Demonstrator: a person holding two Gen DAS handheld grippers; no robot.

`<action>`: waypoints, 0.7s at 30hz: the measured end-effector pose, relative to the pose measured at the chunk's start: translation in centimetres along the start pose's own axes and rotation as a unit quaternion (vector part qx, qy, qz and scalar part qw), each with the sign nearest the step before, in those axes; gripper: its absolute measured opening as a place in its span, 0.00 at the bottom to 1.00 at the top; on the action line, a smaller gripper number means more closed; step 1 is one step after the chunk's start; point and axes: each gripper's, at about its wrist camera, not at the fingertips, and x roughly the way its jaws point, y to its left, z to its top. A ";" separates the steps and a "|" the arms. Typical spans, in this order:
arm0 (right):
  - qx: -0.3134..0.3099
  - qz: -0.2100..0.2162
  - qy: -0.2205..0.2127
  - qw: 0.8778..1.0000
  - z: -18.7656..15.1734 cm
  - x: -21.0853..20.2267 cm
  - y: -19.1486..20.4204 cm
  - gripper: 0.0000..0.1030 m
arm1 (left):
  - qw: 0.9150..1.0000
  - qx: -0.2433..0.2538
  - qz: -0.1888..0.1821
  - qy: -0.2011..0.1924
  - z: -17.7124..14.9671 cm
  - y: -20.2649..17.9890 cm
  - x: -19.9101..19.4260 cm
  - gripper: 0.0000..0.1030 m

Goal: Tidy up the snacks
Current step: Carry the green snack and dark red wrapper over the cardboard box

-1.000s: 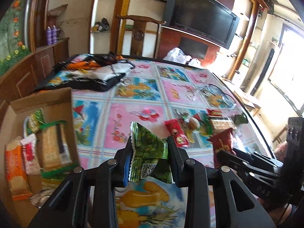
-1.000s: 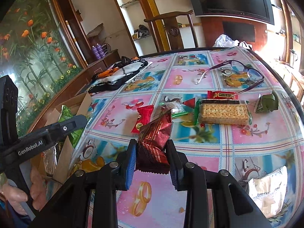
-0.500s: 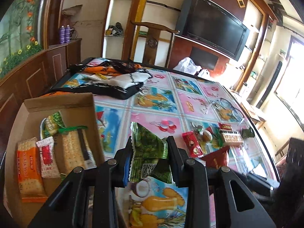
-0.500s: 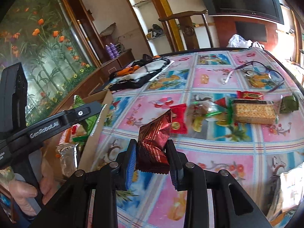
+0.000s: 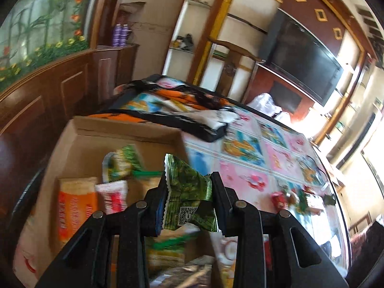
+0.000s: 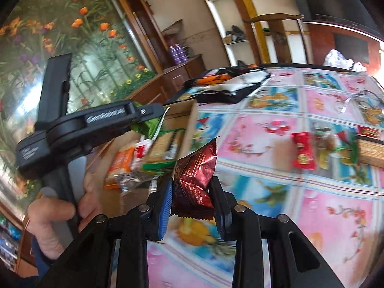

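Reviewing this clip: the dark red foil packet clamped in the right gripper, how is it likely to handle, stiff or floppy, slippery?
The dark red foil packet is probably light and puffy: it stands up unsupported above the right gripper. Its creased, glossy foil suggests it crumples rather than staying stiff, and may slip if the grip loosens. Its contents are not visible, so fragility is unclear.

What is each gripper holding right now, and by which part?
The left gripper clamps a green packet across its middle. The right gripper clamps a dark red packet across its lower half.
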 end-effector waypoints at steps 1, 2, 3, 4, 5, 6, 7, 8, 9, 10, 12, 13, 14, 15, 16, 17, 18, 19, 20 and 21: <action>-0.005 0.011 0.004 1.000 -0.1 0.4 0.8 0.33 | 1.000 -0.010 0.008 0.004 0.2 1.1 0.2 0.31; -0.007 0.019 0.006 1.000 -0.2 0.6 1.2 0.33 | 1.000 -0.016 0.012 0.007 0.3 1.7 0.3 0.31; -0.013 0.030 0.010 0.999 -0.3 1.0 2.0 0.33 | 1.000 -0.021 0.016 0.009 0.3 2.4 0.4 0.31; -0.018 0.036 0.013 0.999 -0.5 1.2 2.6 0.33 | 0.999 -0.026 0.022 0.013 0.4 3.0 0.5 0.31; -0.025 0.042 0.016 0.999 -0.7 1.5 3.4 0.33 | 0.999 -0.029 0.030 0.017 0.4 3.6 0.7 0.31; -0.032 0.046 0.019 0.998 -0.8 1.7 3.9 0.33 | 0.999 -0.029 0.037 0.020 0.4 3.9 0.8 0.31; -0.039 0.048 0.022 0.998 -0.9 2.0 4.5 0.33 | 0.998 -0.029 0.045 0.025 0.3 4.3 1.0 0.31; -0.044 0.052 0.025 0.997 -1.0 2.4 5.1 0.33 | 0.998 -0.030 0.050 0.029 0.2 4.6 1.1 0.31; -0.048 0.054 0.027 0.997 -1.1 2.7 5.4 0.33 | 0.998 -0.030 0.051 0.031 0.2 4.7 1.2 0.31; -0.051 0.054 0.027 0.997 -1.0 3.0 5.7 0.33 | 0.997 -0.030 0.055 0.034 0.1 4.9 1.3 0.31; -0.054 0.053 0.024 0.997 -0.6 3.6 6.1 0.33 | 0.997 -0.032 0.063 0.035 0.1 5.1 1.4 0.31; -0.054 0.050 0.022 0.997 -0.3 3.8 6.1 0.33 | 0.997 -0.033 0.065 0.037 0.1 5.3 1.4 0.31; -0.053 0.044 0.020 0.997 0.1 4.2 6.0 0.33 | 0.996 -0.035 0.068 0.038 0.1 5.4 1.4 0.31; -0.050 0.040 0.018 0.998 0.4 4.5 5.9 0.33 | 0.996 -0.037 0.071 0.039 0.1 5.5 1.5 0.31; -0.045 0.034 0.016 0.998 0.9 5.0 5.6 0.33 | 0.996 -0.038 0.074 0.041 0.1 5.6 1.6 0.31; -0.041 0.032 0.016 0.999 1.3 5.4 5.4 0.33 | 0.995 -0.040 0.075 0.042 0.0 5.7 1.6 0.31; -0.039 0.031 0.018 0.999 1.7 5.8 5.3 0.33 | 0.995 -0.040 0.079 0.042 0.0 5.8 1.6 0.31; -0.037 0.028 0.018 0.999 2.1 6.3 5.3 0.33 | 0.995 -0.041 0.082 0.042 0.0 5.7 1.6 0.31; -0.035 0.025 0.018 0.999 2.5 6.9 5.3 0.33 | 0.995 -0.043 0.085 0.042 0.0 5.9 1.6 0.31; -0.033 0.023 0.018 0.999 2.9 7.5 5.3 0.33 | 0.994 -0.045 0.086 0.042 0.0 6.0 1.6 0.31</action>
